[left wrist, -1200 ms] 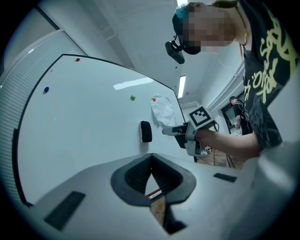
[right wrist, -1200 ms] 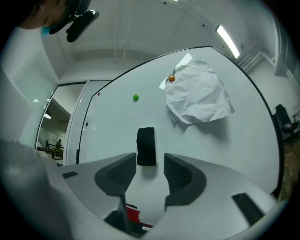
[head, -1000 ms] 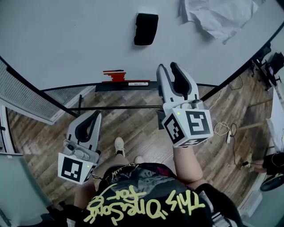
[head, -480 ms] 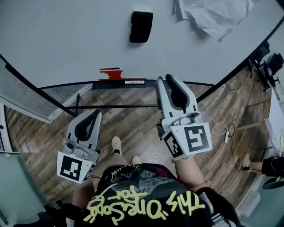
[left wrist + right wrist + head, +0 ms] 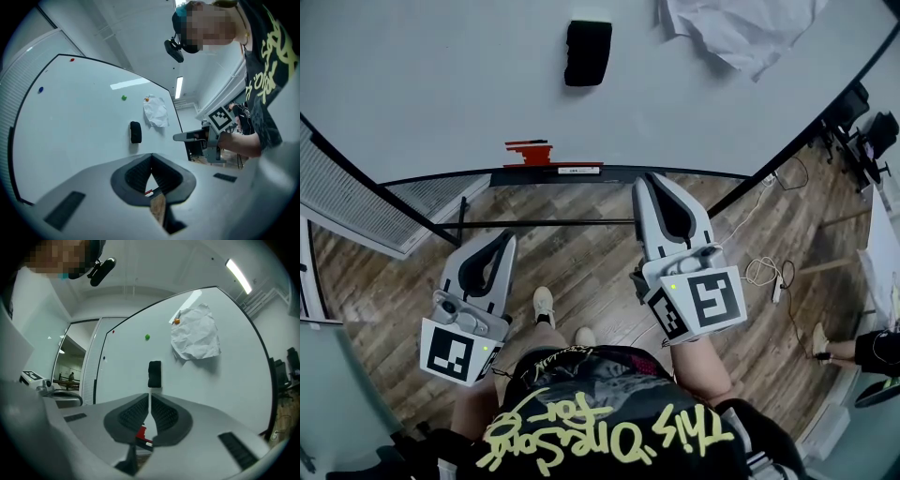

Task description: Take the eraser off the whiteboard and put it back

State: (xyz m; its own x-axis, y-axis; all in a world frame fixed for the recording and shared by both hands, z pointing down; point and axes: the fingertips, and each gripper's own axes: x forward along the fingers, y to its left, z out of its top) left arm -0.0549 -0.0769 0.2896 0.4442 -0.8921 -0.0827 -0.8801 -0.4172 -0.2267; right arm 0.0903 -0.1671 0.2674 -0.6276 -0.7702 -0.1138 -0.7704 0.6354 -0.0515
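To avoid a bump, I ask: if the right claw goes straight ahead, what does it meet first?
Probably the whiteboard, at or just under the black eraser; depth is unclear.

Big yellow scribbly letters on the front of the person's black shirt (image 5: 609, 427) say "This One Song for".

The eraser (image 5: 588, 52) sits on the whiteboard (image 5: 431, 84), left of a sheet of paper (image 5: 741, 33) and above the tray (image 5: 511, 177) along the board's lower edge, where markers (image 5: 528, 152) lie at the tray's left end. Both grippers are well apart from the eraser. The right gripper (image 5: 649, 180) has its tips just right of the tray, and the left gripper (image 5: 501, 238) is lower and further left, over the floor (image 5: 581, 267) with cables (image 5: 766, 272) lying to the right.
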